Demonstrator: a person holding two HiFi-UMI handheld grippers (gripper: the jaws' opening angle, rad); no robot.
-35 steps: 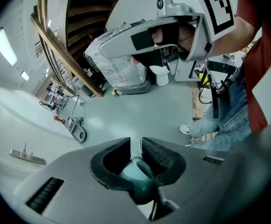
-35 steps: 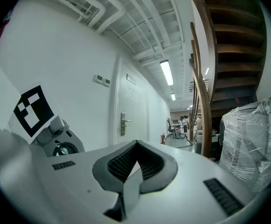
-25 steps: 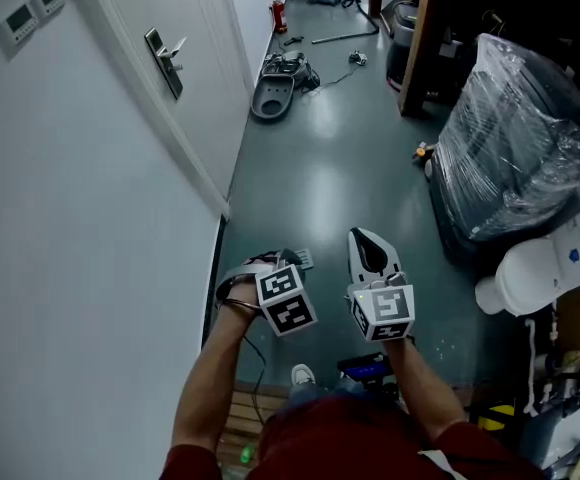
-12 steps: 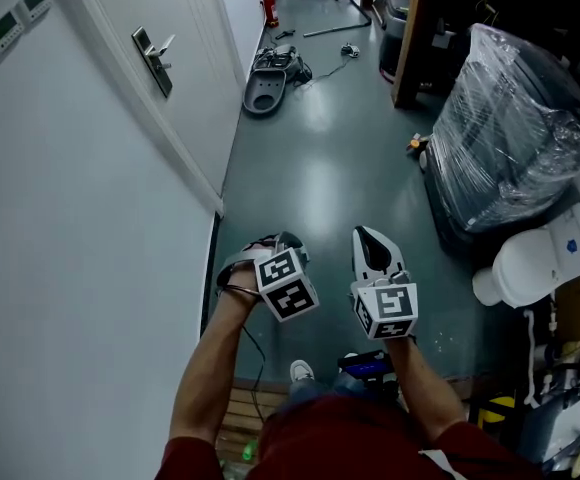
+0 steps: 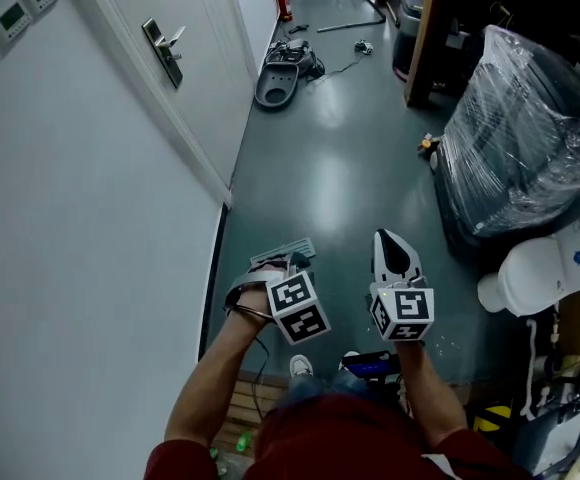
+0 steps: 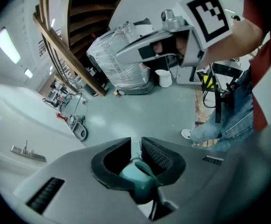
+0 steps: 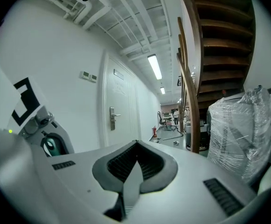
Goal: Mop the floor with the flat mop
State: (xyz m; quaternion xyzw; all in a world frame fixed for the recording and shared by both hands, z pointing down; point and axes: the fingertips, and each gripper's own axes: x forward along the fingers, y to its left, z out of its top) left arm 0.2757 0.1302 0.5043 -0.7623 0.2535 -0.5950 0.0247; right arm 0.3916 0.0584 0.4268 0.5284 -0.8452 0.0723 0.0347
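Teal plastic is the first thing that jumps out in the left gripper view: the left claw [image 6: 135, 144] is pinched tight on the teal top end of the flat mop [image 6: 138, 175], with a pale ribbed strip poking out past the tips. From the head view you barely get any of it. The marker cube and the left claw [image 5: 276, 265] cover the shaft, and only a pale ribbed flat piece [image 5: 286, 251] shows on the floor [image 5: 320, 168] just ahead of the claw, close to the wall-side edge. It looks like the mop's flat head, though it's small and hard to make out.

The right claw [image 7: 136, 144] is pressed together with nothing in it. In the head view the right claw [image 5: 389, 240] hangs just beside the left one, pointing down the corridor.

The floor is a glossy grey-green with light glare on it. A white wall [image 5: 70, 218] runs along its left edge, with a door handle [image 5: 167, 50] further up. Along the right edge sits a big plastic-wrapped bundle [image 5: 520, 138], cut off by the frame, and a white round container [image 5: 535, 273]. A grey dustpan-like thing [image 5: 275, 86] lies at the far wall-side edge. One shoe [image 5: 301, 370] peeks out at the near edge. The right gripper view also shows a wooden staircase [image 7: 219, 36] overhead.
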